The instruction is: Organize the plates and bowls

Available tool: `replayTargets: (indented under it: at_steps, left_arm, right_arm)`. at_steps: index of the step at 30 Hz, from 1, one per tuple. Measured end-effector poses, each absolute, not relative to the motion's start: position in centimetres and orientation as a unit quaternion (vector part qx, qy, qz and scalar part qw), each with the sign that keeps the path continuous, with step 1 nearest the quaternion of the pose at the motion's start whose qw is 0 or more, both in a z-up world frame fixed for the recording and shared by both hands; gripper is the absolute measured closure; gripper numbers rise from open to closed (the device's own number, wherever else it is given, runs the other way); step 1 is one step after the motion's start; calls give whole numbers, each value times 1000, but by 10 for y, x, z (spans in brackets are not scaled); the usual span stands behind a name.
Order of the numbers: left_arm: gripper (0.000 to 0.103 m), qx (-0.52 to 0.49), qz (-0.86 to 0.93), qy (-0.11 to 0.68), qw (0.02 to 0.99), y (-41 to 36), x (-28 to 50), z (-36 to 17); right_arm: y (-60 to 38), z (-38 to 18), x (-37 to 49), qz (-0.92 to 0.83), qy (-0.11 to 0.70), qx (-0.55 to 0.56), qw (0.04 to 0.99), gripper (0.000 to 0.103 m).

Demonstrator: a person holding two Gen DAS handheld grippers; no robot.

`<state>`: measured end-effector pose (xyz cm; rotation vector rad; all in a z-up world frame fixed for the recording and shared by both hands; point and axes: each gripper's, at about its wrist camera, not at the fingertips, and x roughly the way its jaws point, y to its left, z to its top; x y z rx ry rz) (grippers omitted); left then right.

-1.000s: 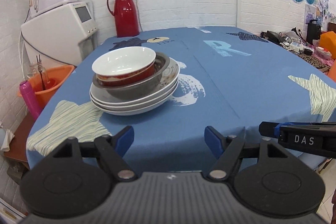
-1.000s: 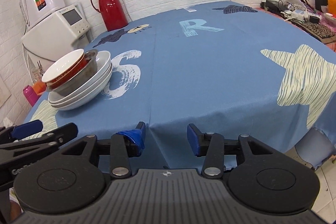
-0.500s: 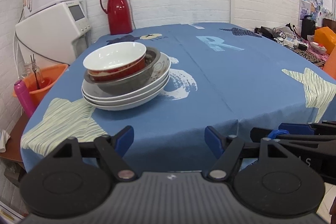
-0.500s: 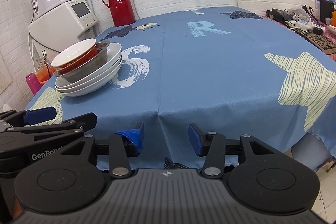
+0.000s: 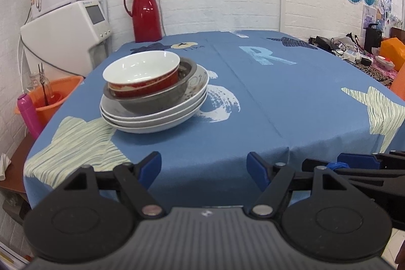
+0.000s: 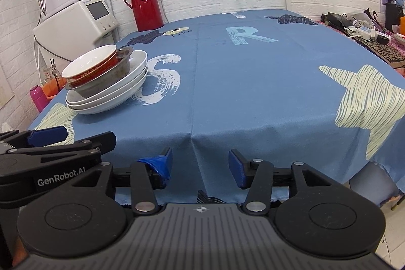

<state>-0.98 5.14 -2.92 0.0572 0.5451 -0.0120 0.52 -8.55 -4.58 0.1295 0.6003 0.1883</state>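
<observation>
The tabletop (image 5: 291,103), covered by a blue cloth with pale stars and a big letter R, fills most of both views. On its left part, at about 10 o'clock from the left gripper (image 5: 203,168) and also at about 10 o'clock from the right gripper (image 6: 200,165), stands one stack of dishes. At the bottom of the stack are the white plates (image 5: 162,122), nested one in another; it looks like three, but the exact number I cannot tell. In them sits a grey bowl (image 5: 154,101), and in the grey bowl sits a red bowl (image 5: 141,75) with a white inside, a little tilted and shifted to the left side of the stack. Behind the tabletop, at about 11 o'clock, a red thermos jug (image 5: 145,13) stands upright near the white brick wall, and a white water dispenser (image 5: 68,34) is to the left of it. An orange basin (image 5: 52,98) and a pink bottle (image 5: 29,115) are low at 9 o'clock, beside the table edge. Both grippers hover at the near edge of the tabletop, well apart from the stack. The jaws of each one are spread wide and hold nothing.
</observation>
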Motion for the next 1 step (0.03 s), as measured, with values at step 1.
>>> replayTargets:
  at_steps: [1]
  left_arm:
    - [30, 30, -5, 267, 963, 51, -11, -29]
  right_arm:
    - [-86, -46, 5, 92, 295, 64, 949, 68]
